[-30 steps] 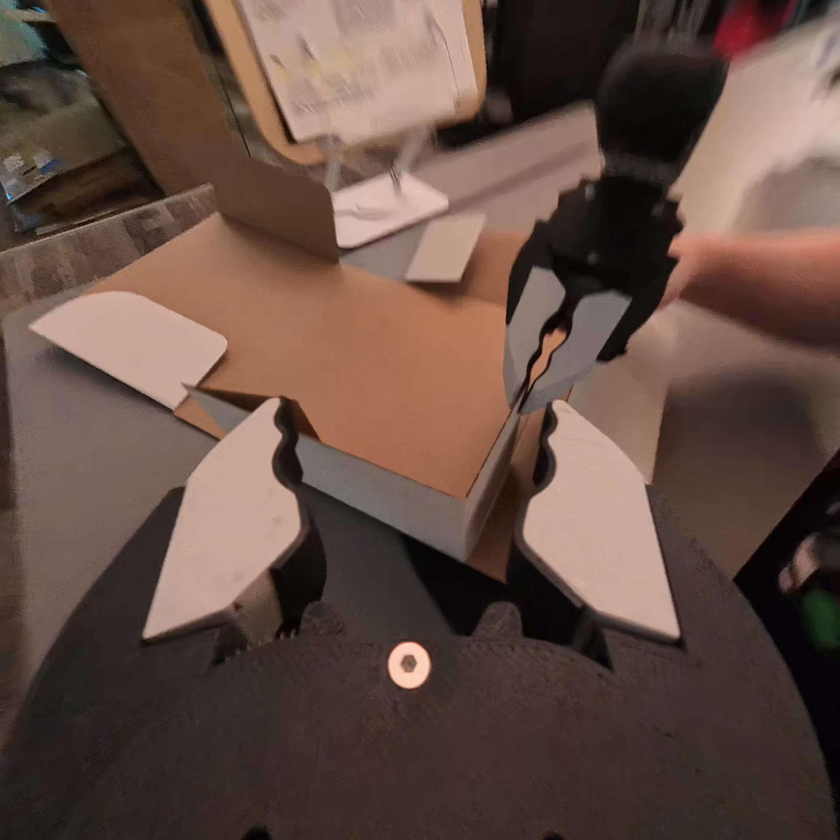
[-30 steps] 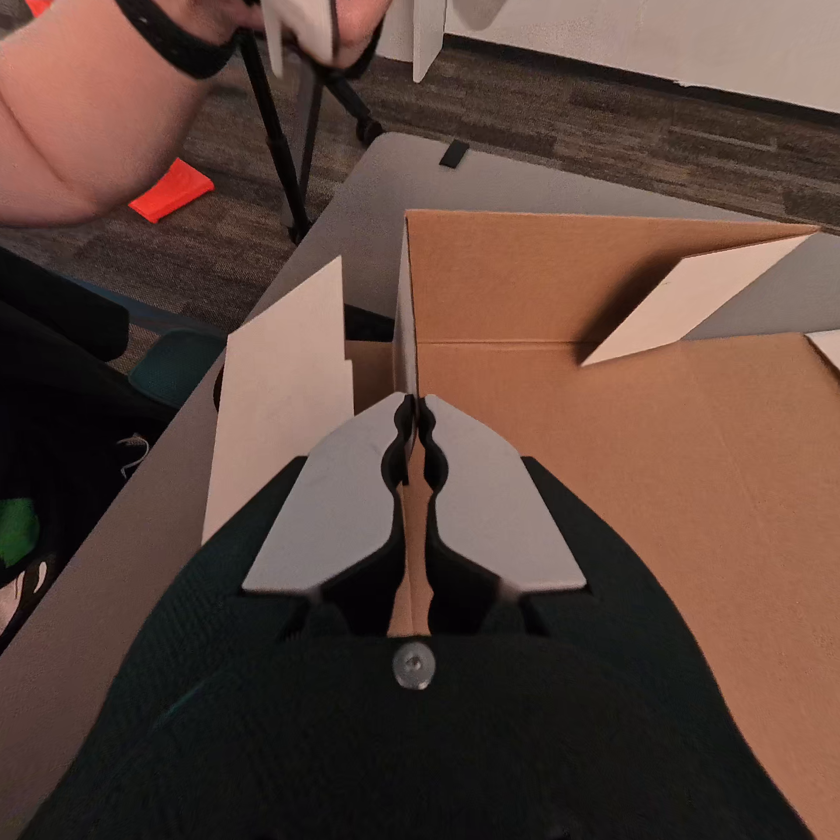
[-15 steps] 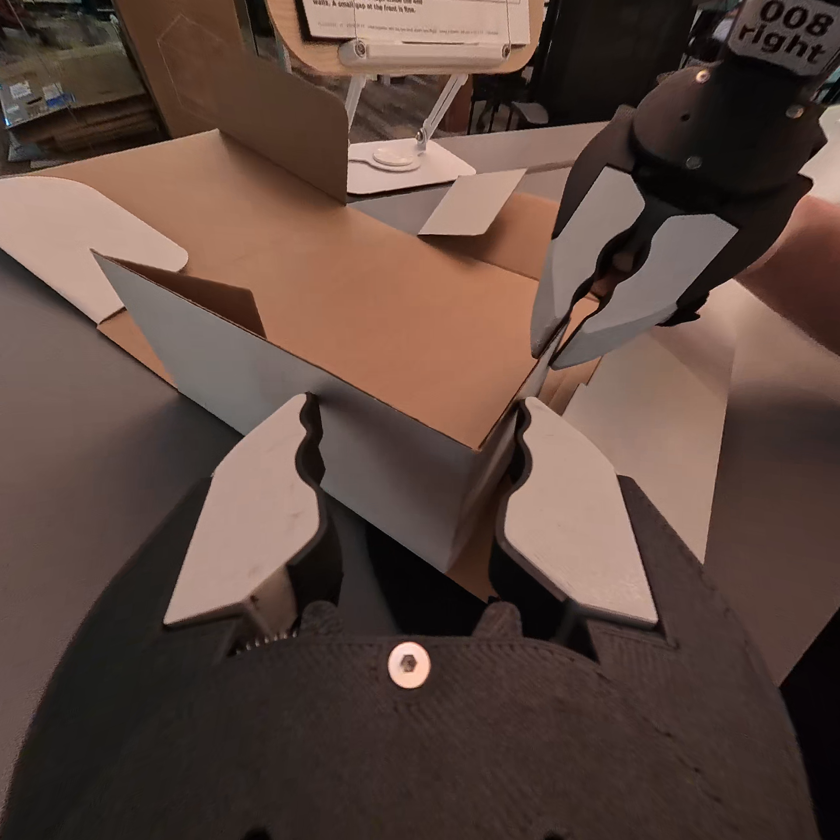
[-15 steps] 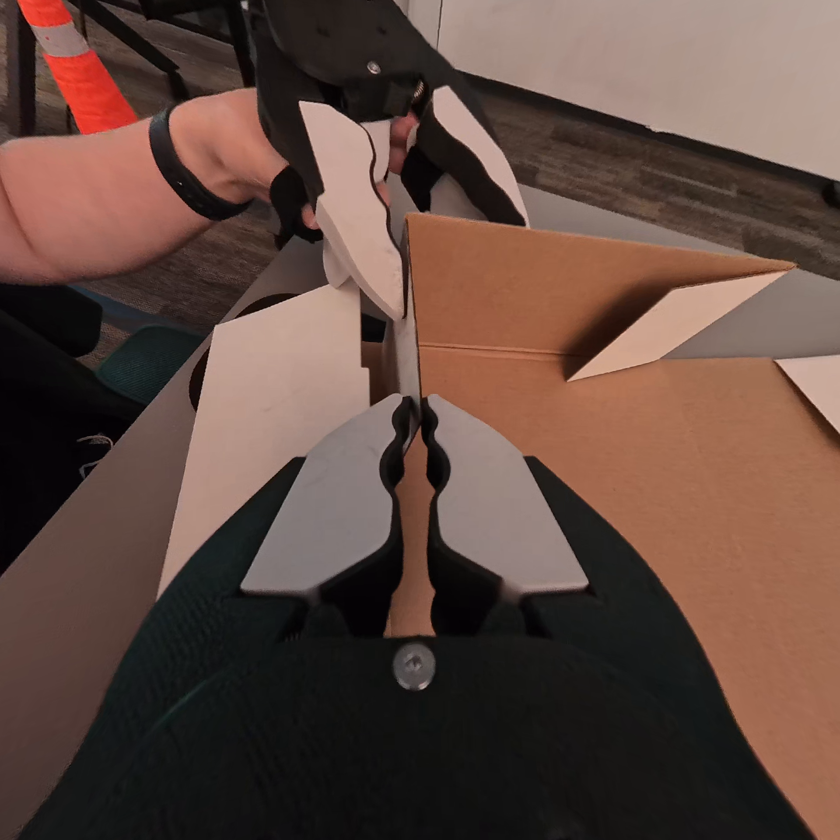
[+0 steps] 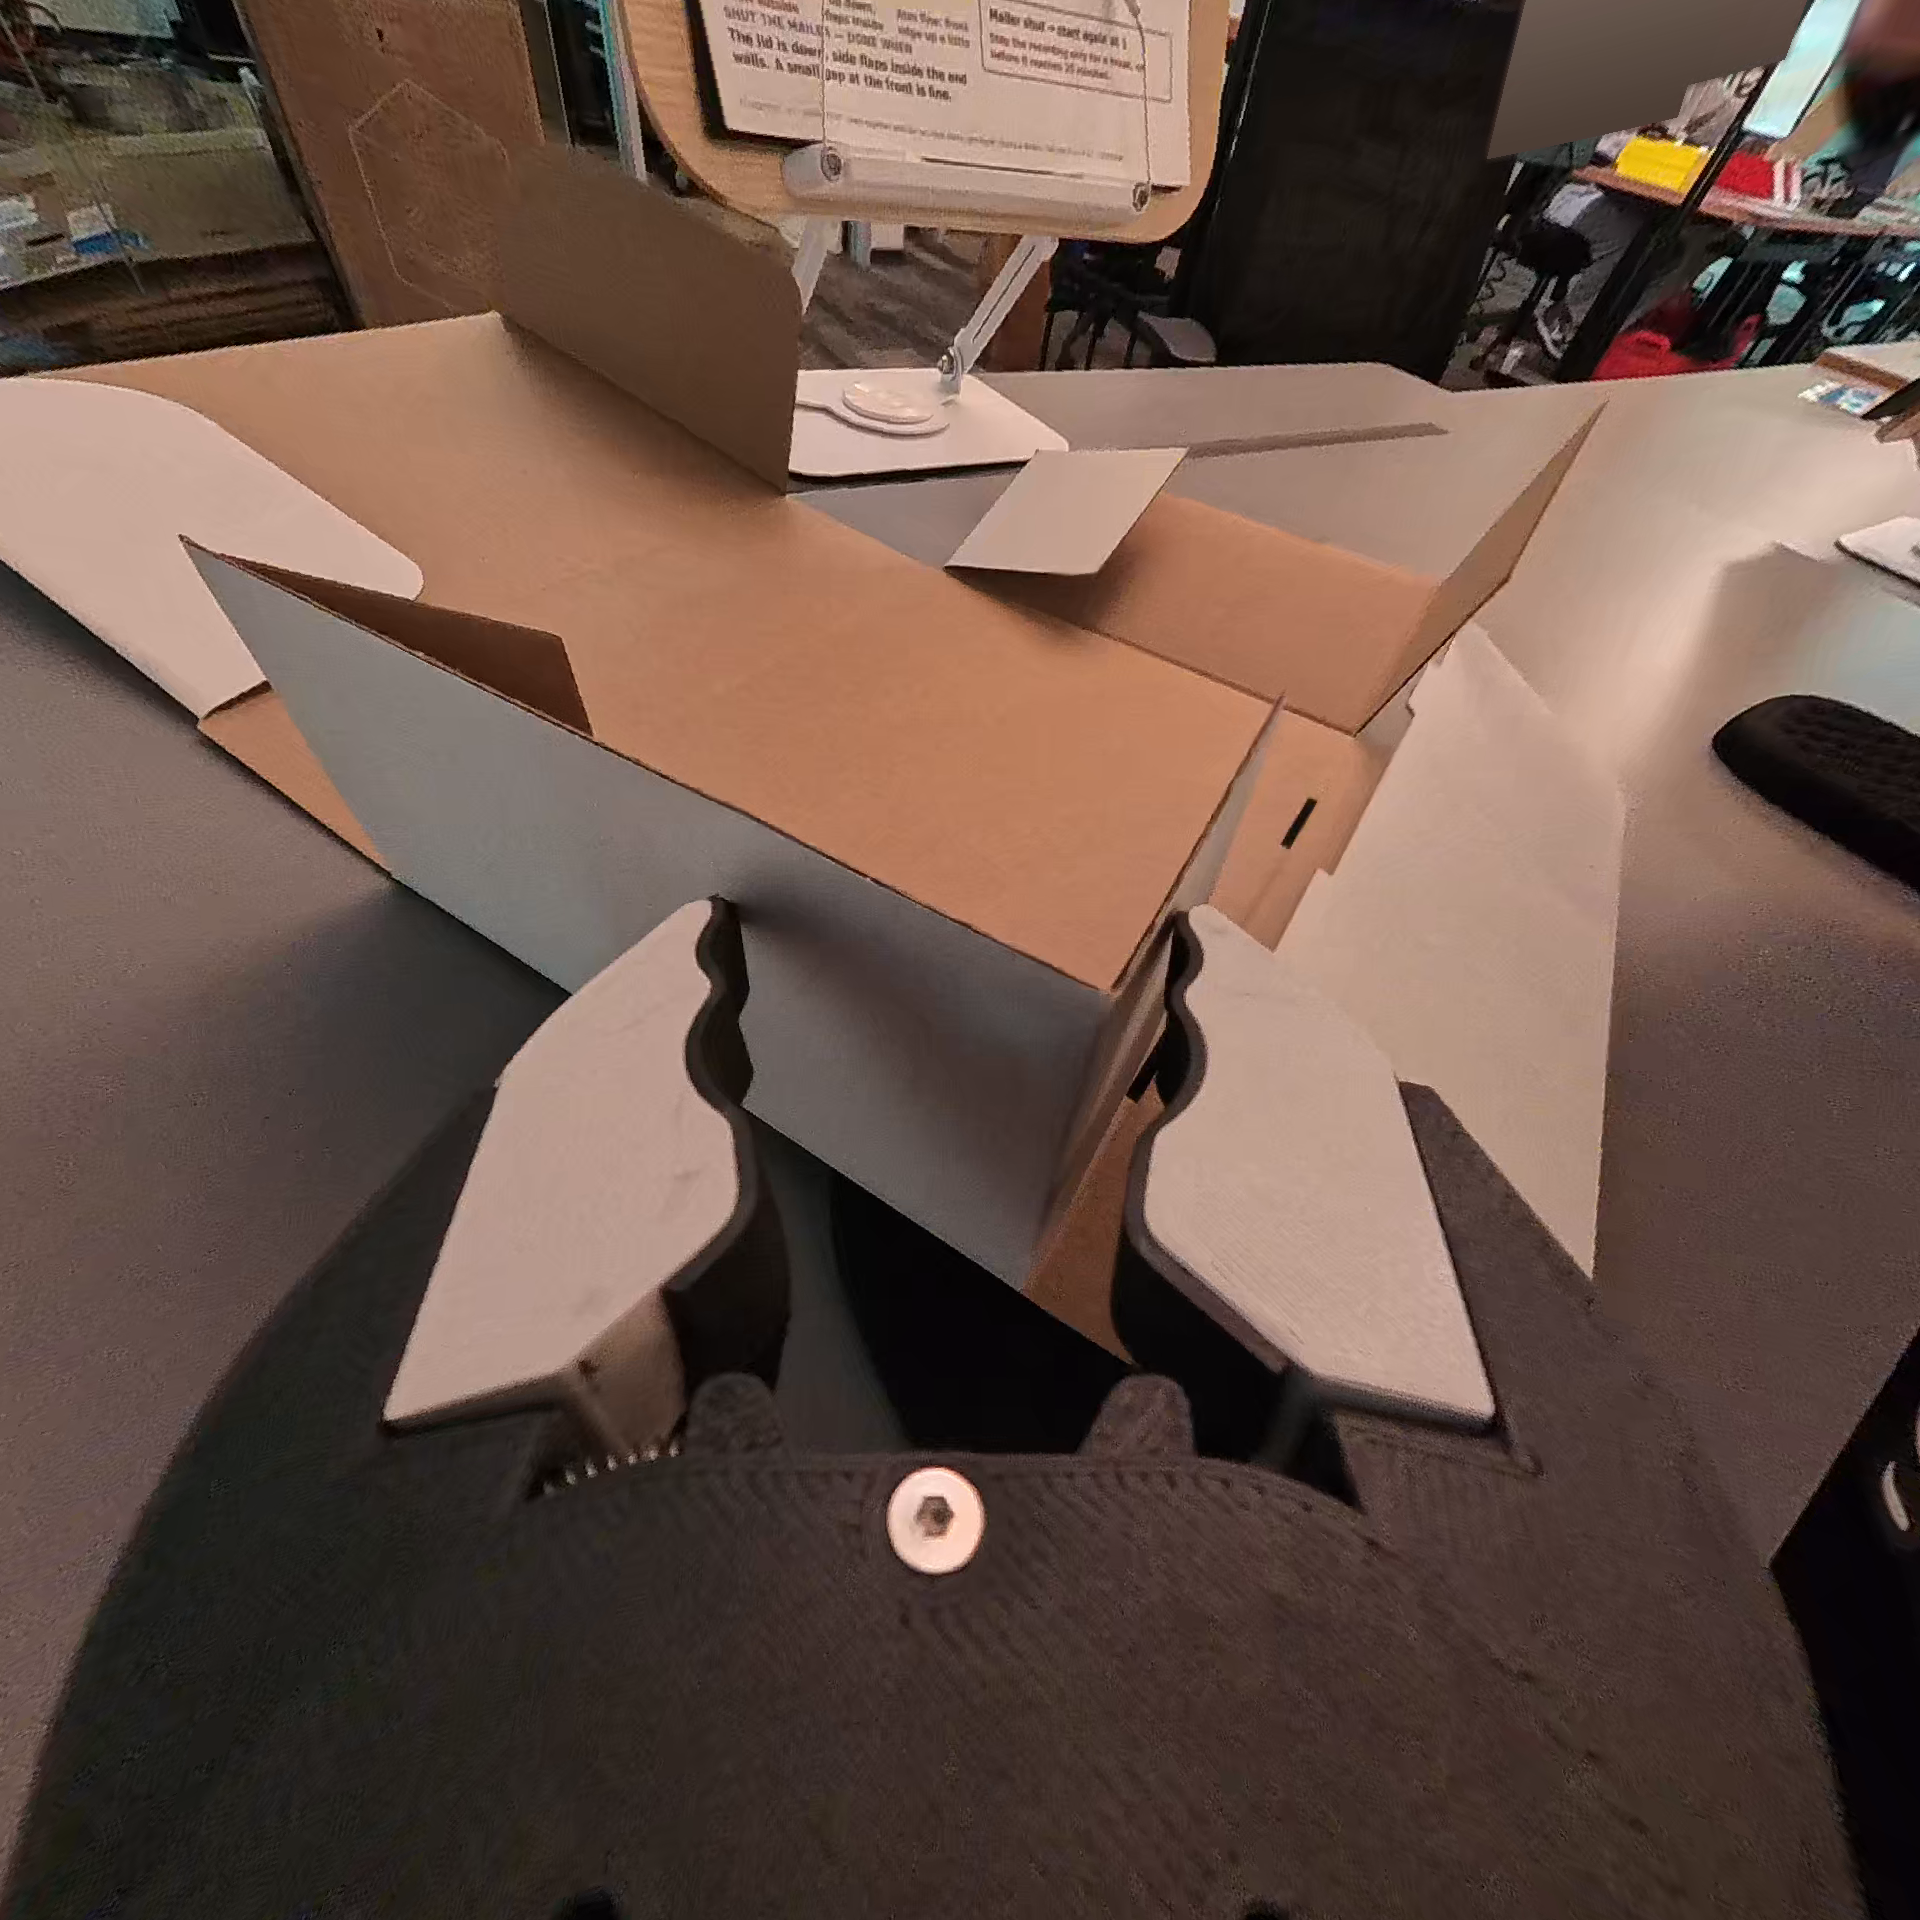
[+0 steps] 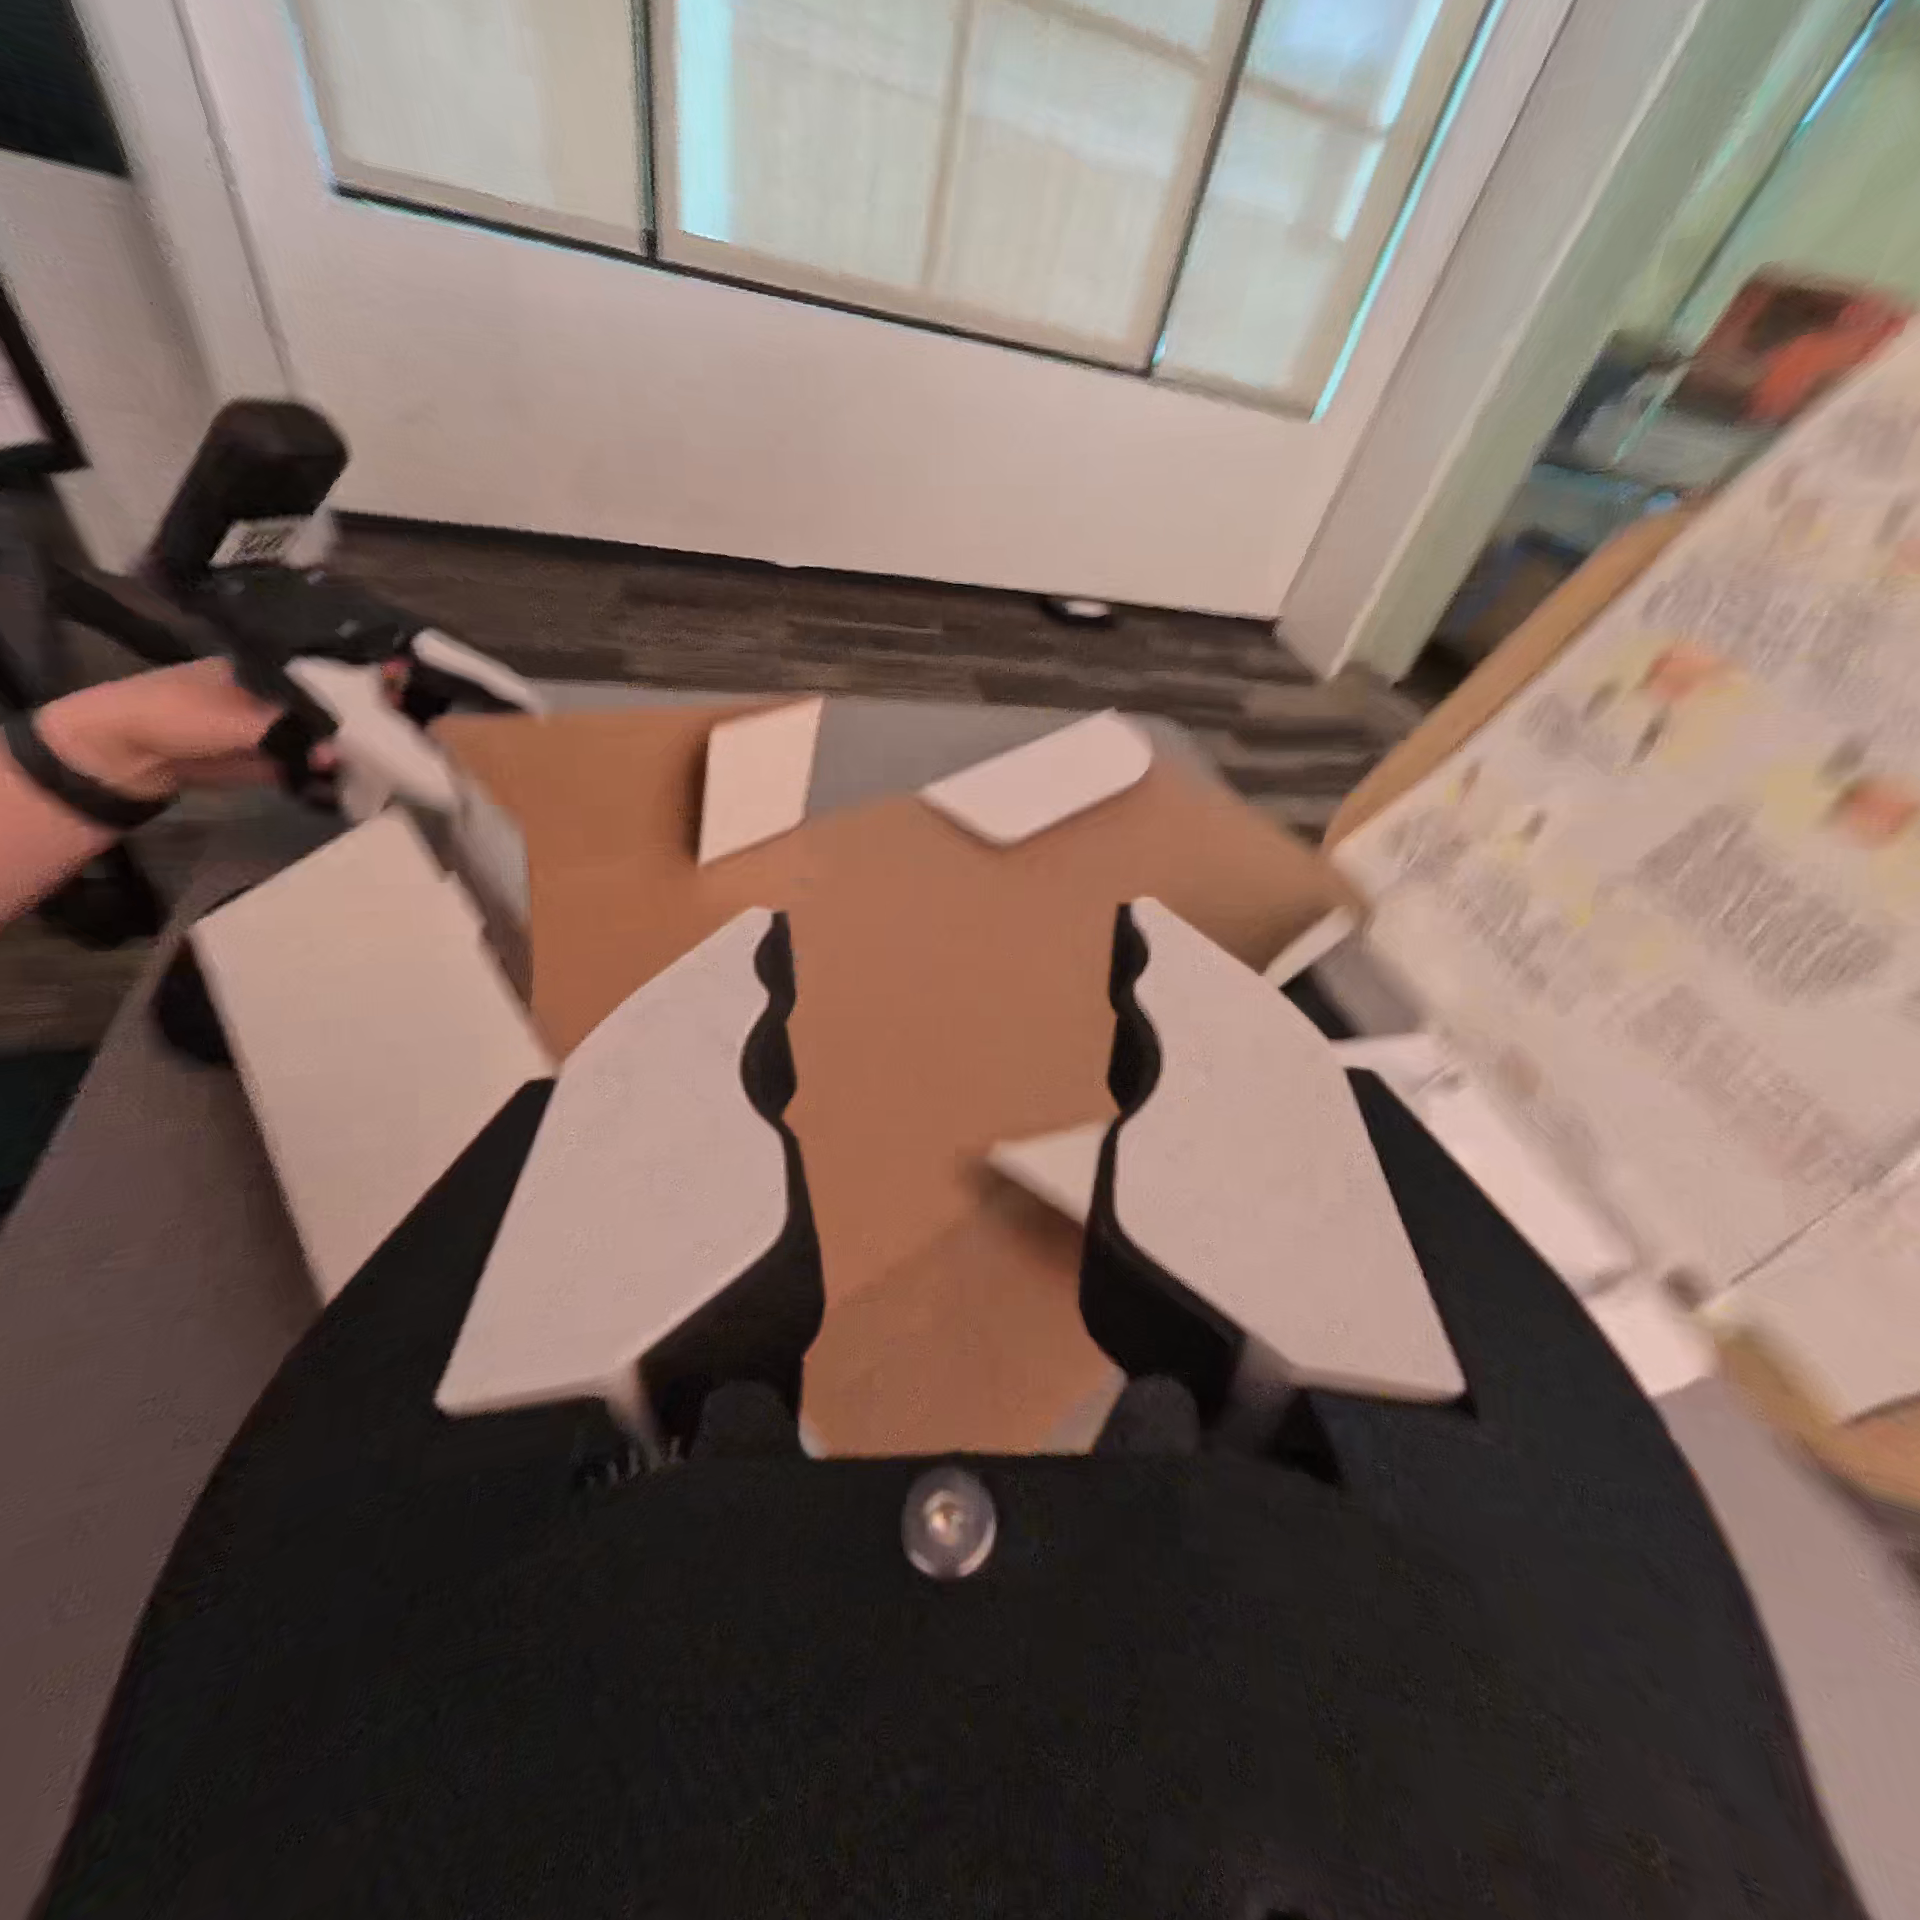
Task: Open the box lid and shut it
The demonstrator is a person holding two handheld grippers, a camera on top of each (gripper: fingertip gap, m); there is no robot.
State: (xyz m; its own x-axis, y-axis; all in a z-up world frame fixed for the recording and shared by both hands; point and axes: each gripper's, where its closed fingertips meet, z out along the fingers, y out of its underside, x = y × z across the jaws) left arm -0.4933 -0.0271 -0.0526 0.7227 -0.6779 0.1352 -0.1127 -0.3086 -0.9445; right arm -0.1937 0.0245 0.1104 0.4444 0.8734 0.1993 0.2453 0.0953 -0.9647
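Note:
A mailer box, white outside and brown inside, lies open on the grey table. Its front wall stands upright, and the lid lies flat behind with one flap raised. My left gripper is open, and the box's near right corner stands between its fingers. My right gripper is open and empty, held above the brown box floor in a blurred view. The left gripper, in a hand, shows at the far left of the right wrist view.
A sign board on a white stand sits behind the box and fills the right side of the right wrist view. A white side panel lies flat to the right. A black textured object lies at the right edge.
My right gripper let go of the box's side wall, opened, and pulled up and away, out of the left wrist view. My left gripper stayed open at the corner.

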